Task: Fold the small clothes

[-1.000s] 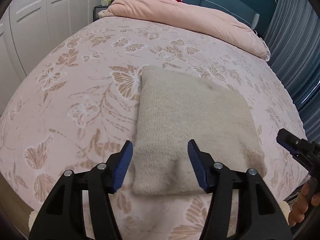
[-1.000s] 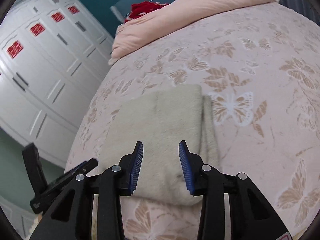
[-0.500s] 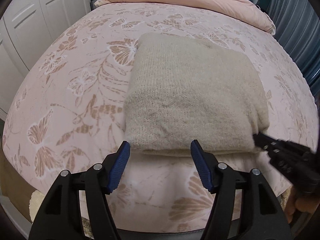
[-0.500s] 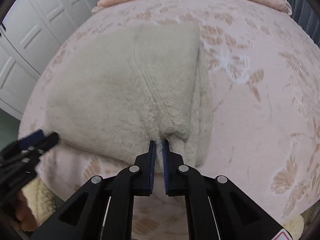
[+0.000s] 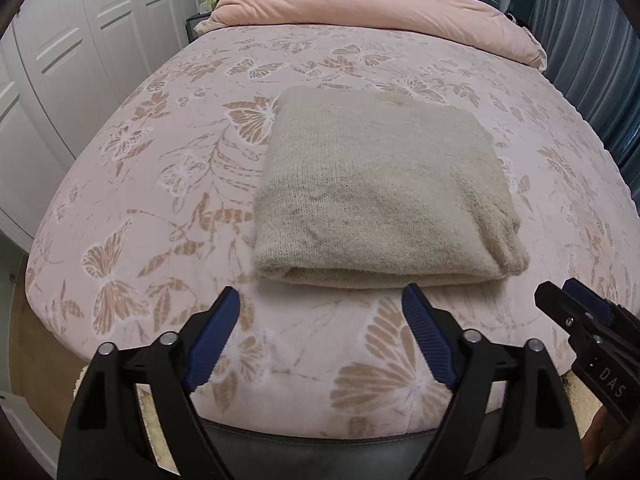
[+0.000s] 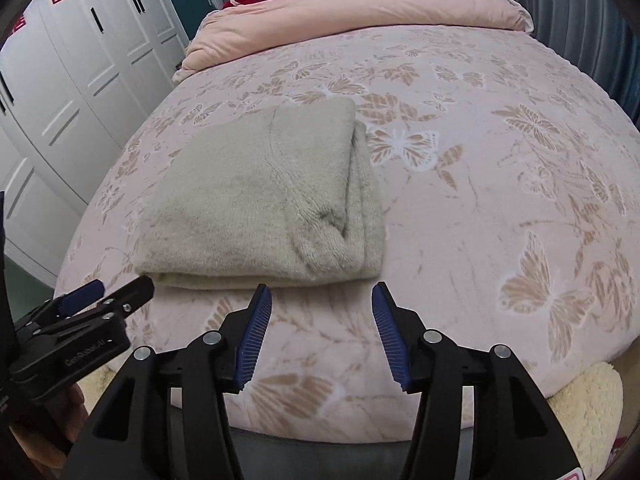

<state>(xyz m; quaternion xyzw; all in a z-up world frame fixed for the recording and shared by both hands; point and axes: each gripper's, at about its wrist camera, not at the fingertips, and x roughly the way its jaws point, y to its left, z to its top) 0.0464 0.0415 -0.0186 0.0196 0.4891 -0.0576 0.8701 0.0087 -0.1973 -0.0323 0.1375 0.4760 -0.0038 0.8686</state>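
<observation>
The sweater (image 5: 380, 196) lies folded into a thick rectangle on the bed (image 5: 160, 184), near its foot edge, folded edge toward me. Beige knit, fuzzy, layers stacked at its right side. Bed cover pink, butterfly print, soft pile. My left tool (image 5: 320, 336) hovers level just short of the sweater's near edge, jaws spread wide, holding nothing. My right tool (image 6: 322, 328) sits likewise before the near right corner, jaws apart, empty. Neither touches the sweater. Pink duvet (image 6: 360, 12) bunched at the head; white wardrobe (image 6: 80, 60) to the left.
</observation>
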